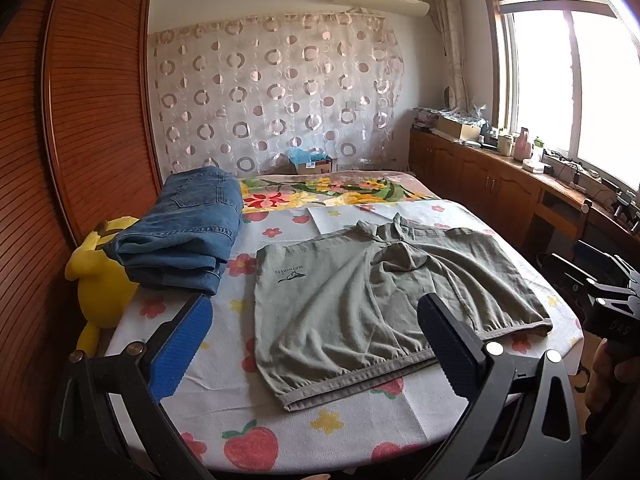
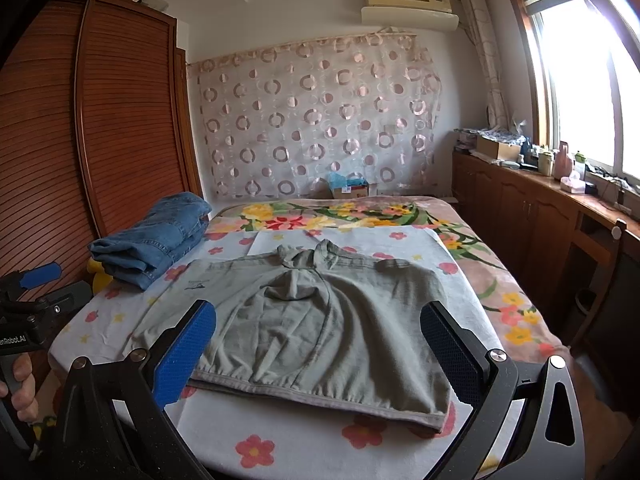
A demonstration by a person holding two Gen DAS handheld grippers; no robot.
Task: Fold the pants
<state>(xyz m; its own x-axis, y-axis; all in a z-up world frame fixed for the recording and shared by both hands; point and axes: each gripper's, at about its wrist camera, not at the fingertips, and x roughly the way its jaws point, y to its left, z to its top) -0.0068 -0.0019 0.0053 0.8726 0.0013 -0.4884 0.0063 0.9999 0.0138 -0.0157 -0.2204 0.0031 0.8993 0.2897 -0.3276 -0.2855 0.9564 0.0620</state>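
The left gripper [image 1: 316,344] hovers with its jaws spread wide, the blue pads [image 1: 182,348] facing each other across the gap and gripping nothing. The right gripper [image 2: 320,350] hangs in the same pose, jaws equally wide, also gripping nothing. Each appears at the edge of the other's view (the left one's handle wrapped by a hand [image 2: 20,384]), both pointing toward the far wall.

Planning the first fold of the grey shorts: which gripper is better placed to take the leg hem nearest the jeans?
Left. The left gripper, jaws open, sits on the jeans side of the shorts; the right gripper faces the other leg.
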